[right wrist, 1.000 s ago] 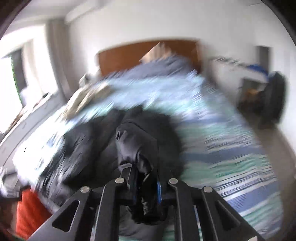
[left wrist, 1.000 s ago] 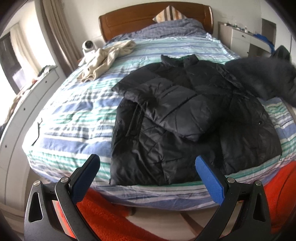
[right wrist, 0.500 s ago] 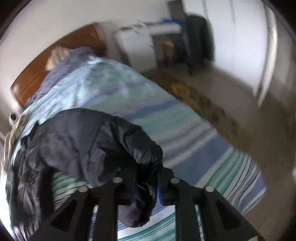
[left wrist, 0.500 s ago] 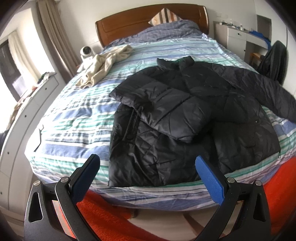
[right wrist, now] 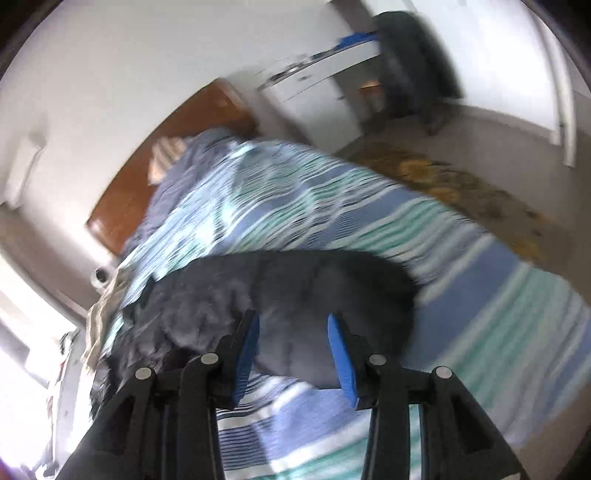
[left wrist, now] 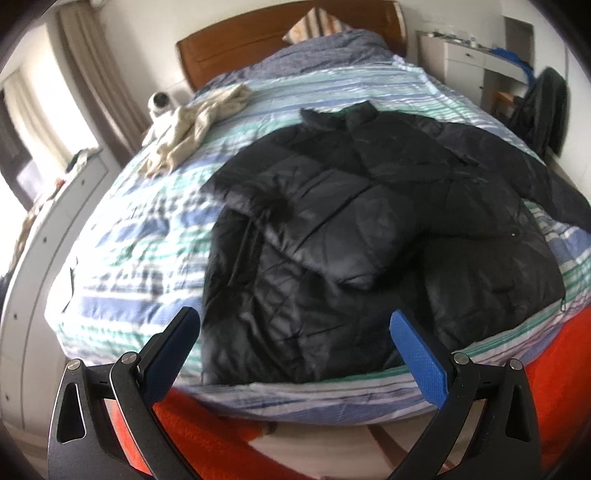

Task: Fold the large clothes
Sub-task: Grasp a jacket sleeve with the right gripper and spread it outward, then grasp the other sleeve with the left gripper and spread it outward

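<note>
1. R gripper: jaws part-open and have just been opening; blue pads stand apart w/ nothing pressed between them. The jacket sleeve lies on the bed just beyond the tips, free of the pads.
2. R pose: tool points down at a slant toward the bed and is rolled hard, so the room looks tilted in its view – headboard runs diagonally at upper left. Frame is blurred; fine detail can't be read.
3. L gripper: jaws wide open, empty. Blue pads sit well apart over the near edge of the bed, not touching any cloth.
4. L pose: points down fairly steeply at the foot of the bed, held about level side to side.
5. Black puffer jacket: lies flat on the striped bedspread, collar toward the headboard, hem near the foot edge. One sleeve is folded across the chest; the other stretches out toward the right side of the bed.
6. Further out: beige garment crumpled near the far left corner, well apart from the jacket; striped pillow against the headboard; white dresser right of the bed; red rug on the floor at the foot.
</note>
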